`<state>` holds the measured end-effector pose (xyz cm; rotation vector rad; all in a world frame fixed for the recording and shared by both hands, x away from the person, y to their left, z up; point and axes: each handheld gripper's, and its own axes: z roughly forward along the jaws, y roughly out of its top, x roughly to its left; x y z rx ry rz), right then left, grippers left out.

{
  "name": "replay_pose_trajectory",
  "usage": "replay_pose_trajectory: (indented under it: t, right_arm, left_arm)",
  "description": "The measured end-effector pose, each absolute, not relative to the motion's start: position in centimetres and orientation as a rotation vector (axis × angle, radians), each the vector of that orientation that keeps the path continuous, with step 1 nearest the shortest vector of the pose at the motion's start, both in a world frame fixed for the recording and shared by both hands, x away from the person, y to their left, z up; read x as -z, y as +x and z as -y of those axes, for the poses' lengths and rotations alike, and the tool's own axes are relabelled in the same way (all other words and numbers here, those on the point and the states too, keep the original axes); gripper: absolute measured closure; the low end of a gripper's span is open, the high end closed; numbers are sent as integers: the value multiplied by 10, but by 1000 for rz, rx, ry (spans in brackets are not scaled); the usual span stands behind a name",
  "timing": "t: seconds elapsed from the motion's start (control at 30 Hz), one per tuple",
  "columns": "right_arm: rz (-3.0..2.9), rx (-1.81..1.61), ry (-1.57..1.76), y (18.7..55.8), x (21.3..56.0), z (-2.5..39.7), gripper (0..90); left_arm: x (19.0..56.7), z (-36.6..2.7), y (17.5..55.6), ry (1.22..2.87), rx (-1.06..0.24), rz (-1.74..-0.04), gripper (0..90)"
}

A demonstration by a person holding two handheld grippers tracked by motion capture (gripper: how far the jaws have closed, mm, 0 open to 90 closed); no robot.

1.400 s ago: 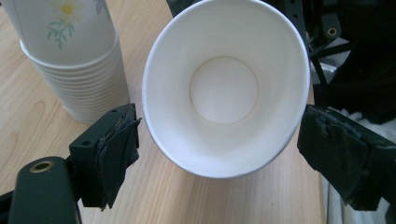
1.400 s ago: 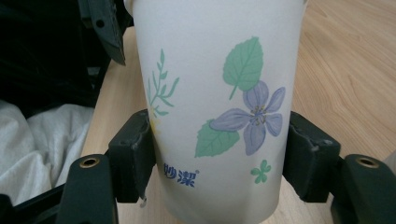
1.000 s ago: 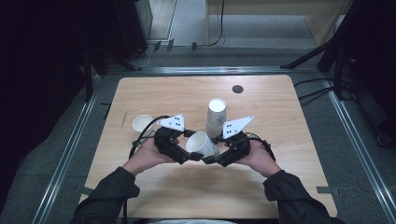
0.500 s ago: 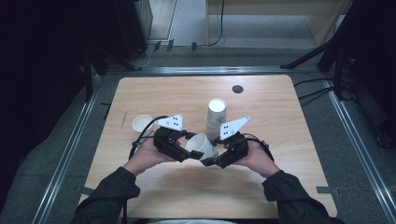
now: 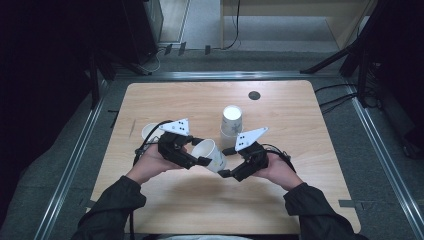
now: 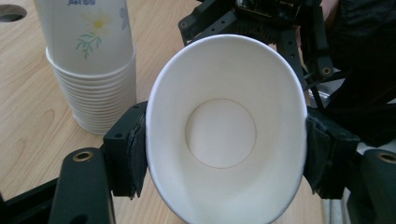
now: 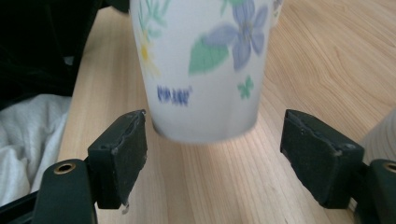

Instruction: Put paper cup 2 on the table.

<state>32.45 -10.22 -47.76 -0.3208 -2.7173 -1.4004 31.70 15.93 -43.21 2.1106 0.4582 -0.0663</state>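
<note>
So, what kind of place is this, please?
Probably a lab or recording workspace, not a home: a bare wooden table in metal floor rails, cables across grey flooring, and handheld grippers working on a paper cup.

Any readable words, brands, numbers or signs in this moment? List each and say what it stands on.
None can be read.
Blue print on the held paper cup, below its flowers: too blurred to read.
Blue print at the top edge of the upside-down cup stack: cut off and too small to read.
Dots on the grey plates of the left gripper and right gripper: markers, no letters or numbers.
</note>
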Motion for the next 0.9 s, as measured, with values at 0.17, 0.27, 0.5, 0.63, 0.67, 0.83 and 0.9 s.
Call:
replay_pose_trajectory:
  t: [0.17,0.27,0.5,0.63,0.67,0.83,0.9]
  right_arm:
    - [2751,1392,-356,324,479,104,236]
    - [2759,1396,-370,324,479,107,236]
    - [2773,1396,-427,324,476,118,237]
    - [2785,1409,-466,324,474,125,237]
    - [2784,1409,-473,324,473,128,237]
    - [2802,1427,-502,324,470,137,237]
    - [2792,1434,-520,324,469,139,237]
  left_arm:
    - [429,-167,320,2118,48,-467,282]
    - [429,-170,321,2131,44,-473,282]
    - [430,-176,325,2161,22,-484,283]
    - [431,-180,326,2180,10,-491,283]
    - [432,-181,327,2181,11,-496,283]
    - [432,-186,329,2189,-2,-510,283]
    - [432,-189,328,2199,-19,-516,283]
